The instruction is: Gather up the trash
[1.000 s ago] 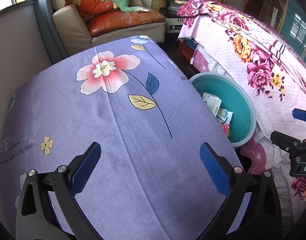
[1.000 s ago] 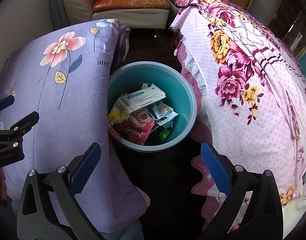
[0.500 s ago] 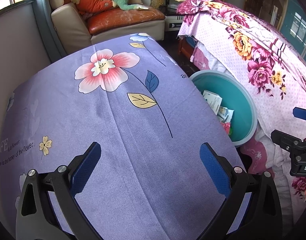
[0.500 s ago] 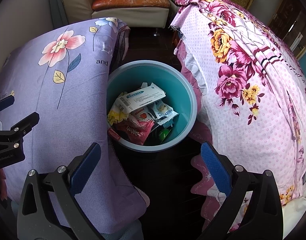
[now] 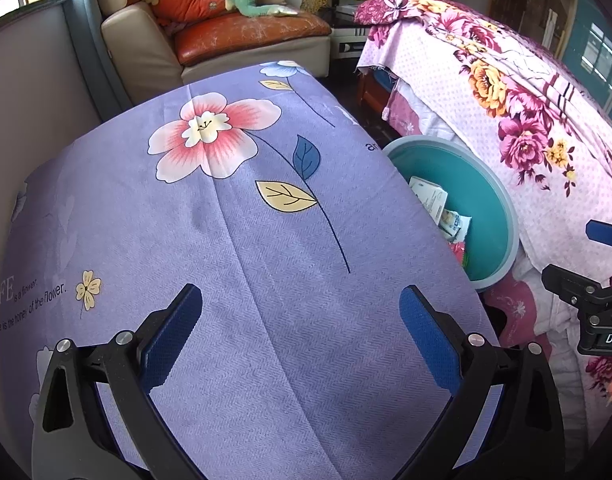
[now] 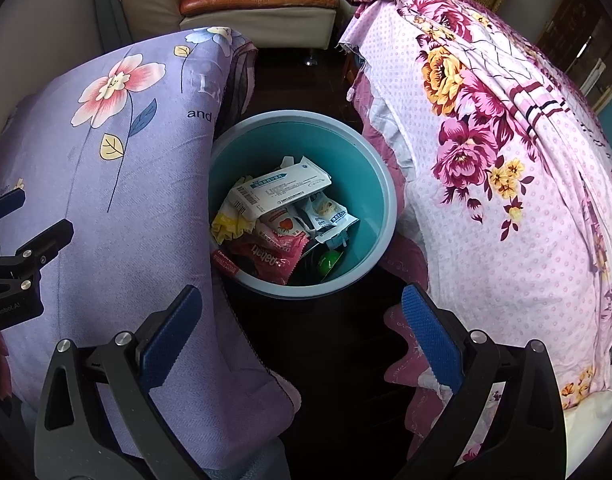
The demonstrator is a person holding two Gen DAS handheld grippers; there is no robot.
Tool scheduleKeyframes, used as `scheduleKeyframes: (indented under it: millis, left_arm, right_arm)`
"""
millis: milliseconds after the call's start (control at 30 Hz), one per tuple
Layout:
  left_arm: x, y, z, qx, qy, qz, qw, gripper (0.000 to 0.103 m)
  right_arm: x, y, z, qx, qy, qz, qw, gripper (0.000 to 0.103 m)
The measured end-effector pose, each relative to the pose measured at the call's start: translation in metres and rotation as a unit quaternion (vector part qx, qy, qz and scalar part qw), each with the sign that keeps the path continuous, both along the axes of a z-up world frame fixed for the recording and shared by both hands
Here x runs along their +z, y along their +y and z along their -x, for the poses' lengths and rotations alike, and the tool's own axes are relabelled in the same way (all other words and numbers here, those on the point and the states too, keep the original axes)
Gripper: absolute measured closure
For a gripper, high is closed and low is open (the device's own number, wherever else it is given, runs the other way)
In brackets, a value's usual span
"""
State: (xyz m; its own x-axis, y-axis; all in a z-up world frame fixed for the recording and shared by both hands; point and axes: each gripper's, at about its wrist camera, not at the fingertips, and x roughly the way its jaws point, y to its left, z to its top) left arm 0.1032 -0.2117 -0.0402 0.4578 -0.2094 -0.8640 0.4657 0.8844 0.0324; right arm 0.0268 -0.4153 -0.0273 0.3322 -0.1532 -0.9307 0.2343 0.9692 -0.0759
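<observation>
held both grippers, left (image 5: 300, 334) & right (image 6: 302, 334), wide & empty; trash (image 6: 282, 216) lay in bin (image 6: 379, 184), so best scanned purple sheet (image 5: 266, 280) w/ care.

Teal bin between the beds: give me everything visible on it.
The teal bin is a round, smooth, plastic-looking bucket with a paler rolled rim, standing upright on the dark floor. It sits in the gap between the purple floral cover and the pink floral cover; the purple cover overlaps its left rim. It is partly filled: a white printed packet on top, red snack wrappers, a yellow wrapper and a green item.
</observation>
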Motion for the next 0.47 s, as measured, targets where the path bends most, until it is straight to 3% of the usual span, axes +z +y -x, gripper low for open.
scheduleKeyframes:
  millis: [467]
  left_arm:
    - [-0.0051, -0.002, -0.0017, 0.001, 0.009, -0.005, 0.9999, 0.004]
  right_arm:
    - [-0.0012, 0.0002, -0.0005, -0.002, 0.002, 0.002, 1.0, 0.007]
